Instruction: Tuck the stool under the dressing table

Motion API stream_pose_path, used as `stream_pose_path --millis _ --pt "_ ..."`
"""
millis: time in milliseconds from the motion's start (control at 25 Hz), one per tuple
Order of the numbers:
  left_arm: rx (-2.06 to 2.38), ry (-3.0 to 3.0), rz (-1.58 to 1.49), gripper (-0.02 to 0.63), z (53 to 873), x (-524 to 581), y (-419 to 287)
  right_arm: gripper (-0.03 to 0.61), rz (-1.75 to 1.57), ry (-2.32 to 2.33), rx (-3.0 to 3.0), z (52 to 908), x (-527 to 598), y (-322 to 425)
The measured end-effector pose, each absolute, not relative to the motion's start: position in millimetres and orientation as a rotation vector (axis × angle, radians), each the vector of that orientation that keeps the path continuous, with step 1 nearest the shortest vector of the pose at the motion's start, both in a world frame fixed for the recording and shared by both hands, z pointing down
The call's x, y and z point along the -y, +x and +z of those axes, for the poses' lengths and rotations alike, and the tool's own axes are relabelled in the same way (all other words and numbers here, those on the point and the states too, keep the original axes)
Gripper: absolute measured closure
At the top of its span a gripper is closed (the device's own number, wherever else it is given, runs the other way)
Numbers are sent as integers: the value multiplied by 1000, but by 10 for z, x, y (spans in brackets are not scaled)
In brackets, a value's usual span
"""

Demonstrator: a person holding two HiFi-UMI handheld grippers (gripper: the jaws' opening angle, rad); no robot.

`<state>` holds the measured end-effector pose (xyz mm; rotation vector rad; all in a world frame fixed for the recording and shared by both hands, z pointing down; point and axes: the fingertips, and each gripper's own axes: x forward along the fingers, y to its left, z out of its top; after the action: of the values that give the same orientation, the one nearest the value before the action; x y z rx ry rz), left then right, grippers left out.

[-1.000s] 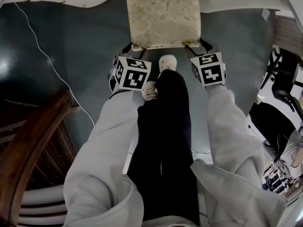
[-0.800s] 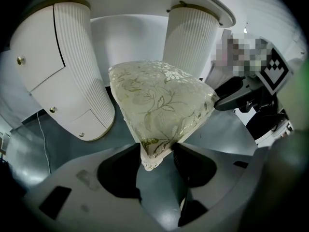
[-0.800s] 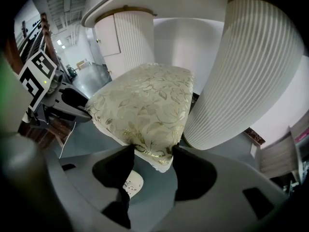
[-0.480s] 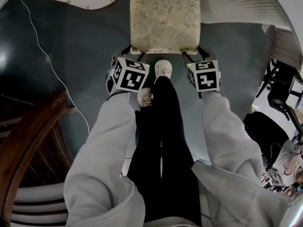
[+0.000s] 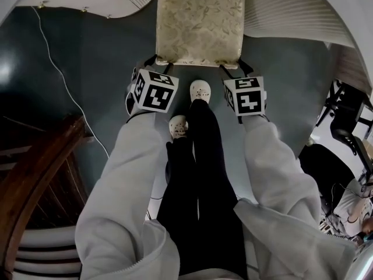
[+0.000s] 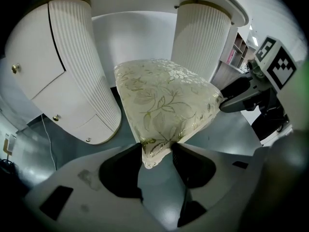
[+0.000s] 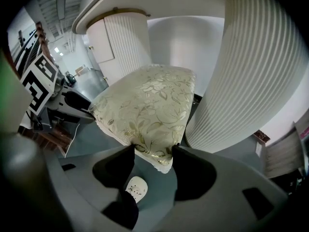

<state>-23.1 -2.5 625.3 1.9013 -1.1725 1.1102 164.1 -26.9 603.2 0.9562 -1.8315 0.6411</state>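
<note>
Loose white sleeves [image 5: 128, 179] and dark trousers [image 5: 201, 203] are seen nearest, with white perforated shoes [image 5: 200, 90] set on a smooth grey-blue floor [image 5: 93, 69], across which a thin white cable [image 5: 64, 80] is trailed. The near left corner of the stool [image 5: 199, 19] is gripped by the left gripper [image 6: 157, 150]. Its jaws have just been closing, and both dark pads are pressed against the padded corner. The near right corner is clamped in the same way by the right gripper [image 7: 153, 150], its jaws spread wide by the cushion's thickness. The stool's seat is rectangular and upholstered in cream brocade woven with a shiny gold leaf pattern. It is placed between the two rounded, vertically fluted white pedestals of the dressing table [image 5: 291, 10], which are fitted with small brass knobs. Compared with a second ago, the stool is found deeper between the pedestals, and the grippers and shoes have been brought forward with it.
</note>
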Motion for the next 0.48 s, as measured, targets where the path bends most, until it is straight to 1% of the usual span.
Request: stream_pose_path --millis 280,480 --pt "1234 1869 1092 419 6174 0 -228 279 638 955 1832 5976 261 1647" --pt "1303 1822 1090 419 6205 -240 -168 279 627 940 1838 6016 63 1710"
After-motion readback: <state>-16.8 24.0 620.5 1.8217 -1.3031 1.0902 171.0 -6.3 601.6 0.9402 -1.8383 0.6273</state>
